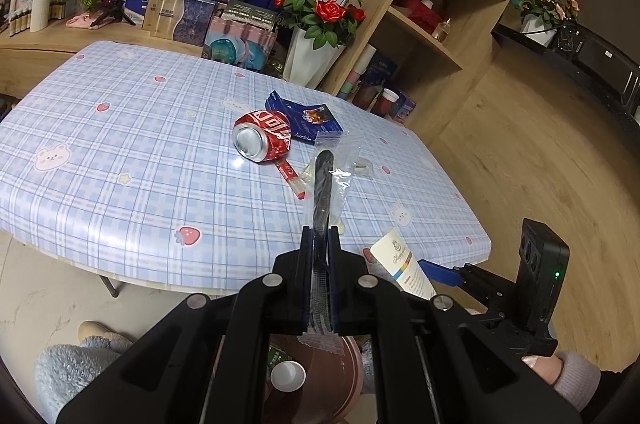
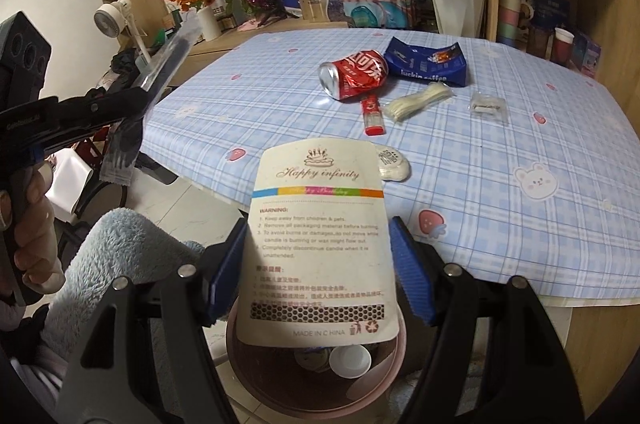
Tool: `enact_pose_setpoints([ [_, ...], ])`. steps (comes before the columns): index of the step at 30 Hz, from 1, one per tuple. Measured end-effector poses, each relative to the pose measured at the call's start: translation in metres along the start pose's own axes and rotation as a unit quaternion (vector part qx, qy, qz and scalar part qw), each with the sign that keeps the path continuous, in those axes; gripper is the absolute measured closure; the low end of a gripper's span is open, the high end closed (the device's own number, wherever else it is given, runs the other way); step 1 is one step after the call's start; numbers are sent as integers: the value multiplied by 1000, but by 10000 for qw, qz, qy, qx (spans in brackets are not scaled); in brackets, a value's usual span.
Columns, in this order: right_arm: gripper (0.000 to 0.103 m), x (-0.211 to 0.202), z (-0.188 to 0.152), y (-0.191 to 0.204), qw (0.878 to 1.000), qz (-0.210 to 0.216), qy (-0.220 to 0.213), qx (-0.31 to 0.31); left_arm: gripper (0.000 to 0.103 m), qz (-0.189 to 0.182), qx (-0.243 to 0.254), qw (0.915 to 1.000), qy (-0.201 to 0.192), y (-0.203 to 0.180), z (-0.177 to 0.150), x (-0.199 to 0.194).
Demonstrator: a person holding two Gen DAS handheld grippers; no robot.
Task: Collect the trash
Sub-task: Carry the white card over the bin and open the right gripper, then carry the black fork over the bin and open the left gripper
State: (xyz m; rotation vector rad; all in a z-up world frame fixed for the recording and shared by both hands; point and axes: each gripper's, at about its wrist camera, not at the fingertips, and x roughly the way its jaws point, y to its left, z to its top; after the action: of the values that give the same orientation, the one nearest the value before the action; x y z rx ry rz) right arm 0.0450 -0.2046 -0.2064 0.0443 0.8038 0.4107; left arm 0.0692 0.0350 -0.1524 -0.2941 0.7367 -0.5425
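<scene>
Left wrist view: the left gripper (image 1: 320, 236) is clenched on a wrapped black plastic fork (image 1: 323, 183) in a clear sleeve, poised above the pink trash bin (image 1: 352, 364); the slick film could slide out early and drop on the floor beside the rim; a crushed red can (image 1: 262, 137) and a blue coffee packet (image 1: 306, 117) lie touching on the checked tablecloth (image 1: 120, 127).

Right wrist view: the right gripper (image 2: 320, 264) has its blue pads against the edges of a white candle-packaging card (image 2: 316, 244), printed with warnings, over the bin (image 2: 248, 364); whether it is gripped I cannot tell; the broad card might catch the rim; a red wrapper (image 2: 373, 115) and small sachet (image 2: 487, 107) await.
</scene>
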Motion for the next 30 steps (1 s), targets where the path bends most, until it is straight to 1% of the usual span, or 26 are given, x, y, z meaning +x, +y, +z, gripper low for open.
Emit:
enact_pose_setpoints([
  [6,33,-6,-4,9,9999,94,-28,-141,95,-23,24,10000,-42,-4,-3,-6],
  [7,31,-7,-4,10,9998,146,-27,-155,95,-25,31,10000,-49,-5,-4,-7],
  [8,22,-8,-4,12,9997,149,-64,-180,95,-29,35,10000,-59,-6,-5,-9],
  [10,16,-12,-3,15,9995,93,-176,-234,95,-43,40,10000,-55,-7,-7,-10],
  [13,10,-21,2,14,9987,-125,-420,-272,95,-59,53,10000,-36,-9,-10,-11],
  [16,7,-32,8,7,9973,-302,-663,-134,95,-90,59,9999,-10,-10,-15,-12],
  [18,6,-41,12,-2,9952,-477,-853,16,95,-120,84,9999,12,-11,-17,-11],
  [20,6,-49,16,-12,9914,-749,-1062,148,95,-149,133,9998,31,-13,-19,-10],
  [22,6,-57,17,-23,9877,-953,-1212,276,95,-241,173,9996,36,-16,-22,-8],
  [25,6,-66,18,-40,9836,-1091,-1352,495,95,-387,222,9990,38,-20,-24,-7],
  [30,6,-72,16,-60,9793,-1235,-1419,750,95,-561,361,9978,41,-27,-26,-5],
])
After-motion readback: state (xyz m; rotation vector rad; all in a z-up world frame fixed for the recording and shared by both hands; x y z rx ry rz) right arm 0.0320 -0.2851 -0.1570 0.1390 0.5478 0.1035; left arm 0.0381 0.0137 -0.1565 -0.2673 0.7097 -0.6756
